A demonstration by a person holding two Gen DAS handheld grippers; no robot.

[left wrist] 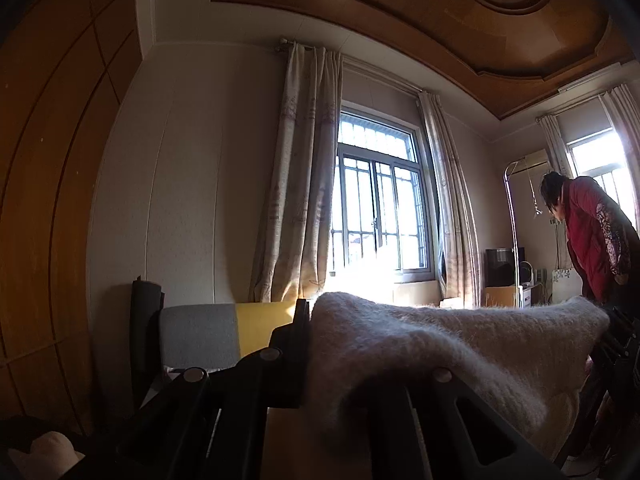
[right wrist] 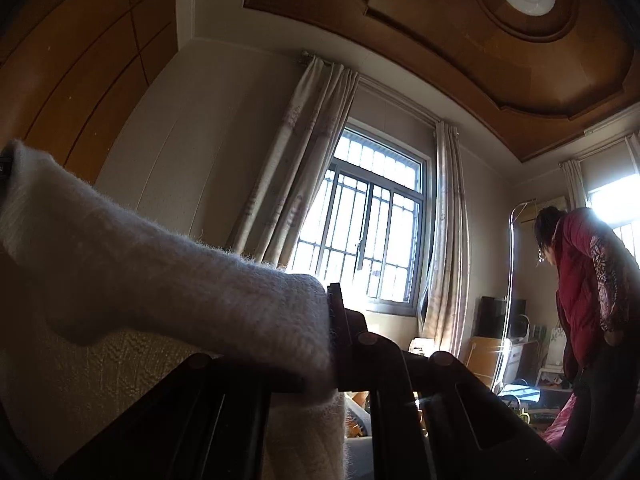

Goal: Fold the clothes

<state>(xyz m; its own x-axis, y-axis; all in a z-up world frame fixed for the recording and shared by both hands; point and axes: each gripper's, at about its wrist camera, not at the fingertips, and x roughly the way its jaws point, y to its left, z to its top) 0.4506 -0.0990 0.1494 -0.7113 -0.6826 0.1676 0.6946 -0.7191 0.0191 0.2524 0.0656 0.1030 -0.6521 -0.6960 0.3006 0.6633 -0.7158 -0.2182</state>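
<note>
A fuzzy white knitted garment [left wrist: 440, 344] is held up in the air between my two grippers. My left gripper [left wrist: 310, 320] is shut on its left end; the cloth drapes over and hides the right finger. The garment stretches right to the other black gripper [left wrist: 620, 332] at the frame edge. In the right wrist view my right gripper [right wrist: 330, 320] is shut on the garment [right wrist: 160, 276], which stretches left to the frame edge and also hangs down below the fingers [right wrist: 344, 320]. Both cameras point up toward the wall and ceiling.
A barred window [left wrist: 376, 208] with curtains [left wrist: 296, 184] is straight ahead. A person in a red jacket [left wrist: 592, 232] bends over at the right, also in the right wrist view [right wrist: 588, 280]. A grey and yellow chair back [left wrist: 208, 336] stands at lower left. Wooden wardrobe panels [left wrist: 48, 160] line the left.
</note>
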